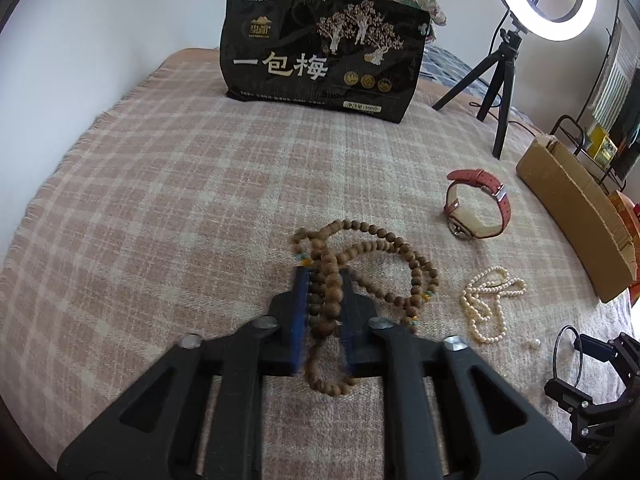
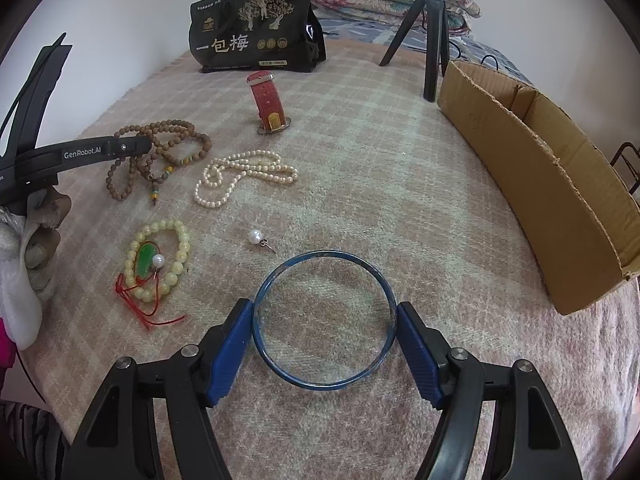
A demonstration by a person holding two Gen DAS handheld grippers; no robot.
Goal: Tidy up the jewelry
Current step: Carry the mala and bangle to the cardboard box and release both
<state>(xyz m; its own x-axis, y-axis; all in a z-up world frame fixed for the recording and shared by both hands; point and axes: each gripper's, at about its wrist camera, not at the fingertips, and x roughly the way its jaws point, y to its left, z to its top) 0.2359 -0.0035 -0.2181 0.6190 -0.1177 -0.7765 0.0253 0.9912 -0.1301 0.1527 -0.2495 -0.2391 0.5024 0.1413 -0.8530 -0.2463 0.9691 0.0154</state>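
in your left wrist view the left tongs [image 1: 325, 280] are clamped on the wooden bead strand [image 1: 362, 264], which lies on the bed blanket [image 1: 160, 200], and in the right wrist view the right tongs [image 2: 325, 320] grip the blue bangle [image 2: 325, 320] across its rim, with the cardboard box [image 2: 540, 184] off to their right showing nothing inside, so sorting looks barely begun.

Bed [image 2: 360, 168] — bangle [image 2: 324, 320] nearest; earring [image 2: 256, 237] behind it; box [image 2: 540, 184] right; bead strands [image 2: 160, 152] left.

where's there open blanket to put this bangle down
Free: the wide patch between the pearls and the box, just ahead of the bangle. Also the left stretch before the black bag. Crowded: around the wooden beads and yellow bracelet.
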